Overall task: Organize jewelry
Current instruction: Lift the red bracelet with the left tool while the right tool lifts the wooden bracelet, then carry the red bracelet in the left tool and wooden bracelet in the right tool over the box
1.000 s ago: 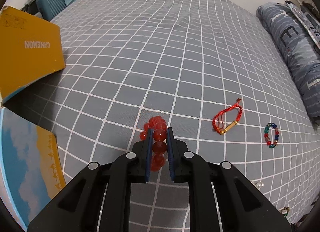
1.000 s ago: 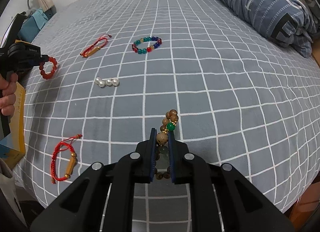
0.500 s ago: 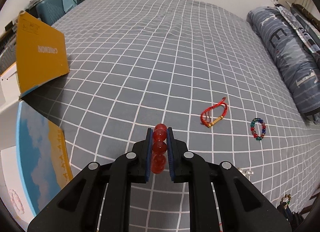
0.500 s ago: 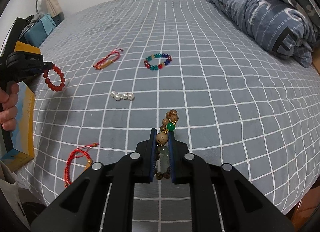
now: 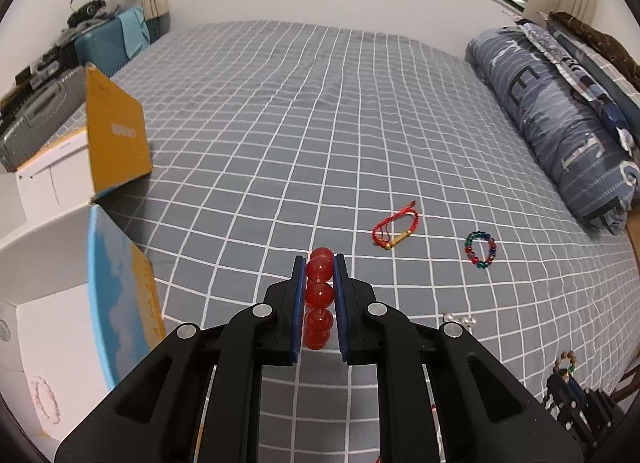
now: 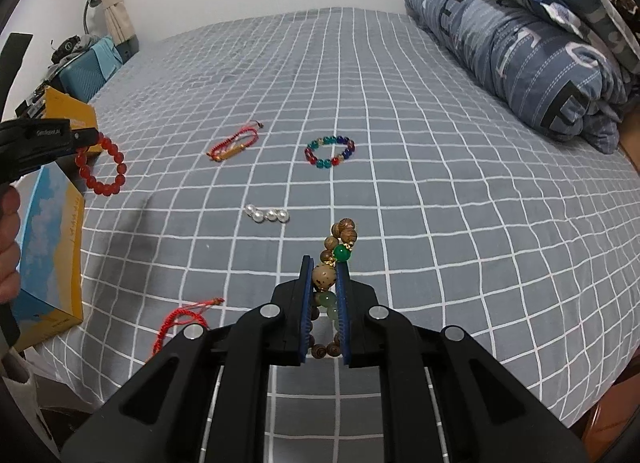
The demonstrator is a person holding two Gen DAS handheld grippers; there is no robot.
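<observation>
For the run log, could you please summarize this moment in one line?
left gripper: shut on red bead bracelet | right gripper: shut on wooden bead bracelet | both lifted

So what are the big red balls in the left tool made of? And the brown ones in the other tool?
The red bead bracelet in the left tool looks like glass, resin or polished stone: glossy and see-through. The brown bead bracelet in the right tool looks like wood or seeds: matte with grain, plus one shiny green bead.
</observation>
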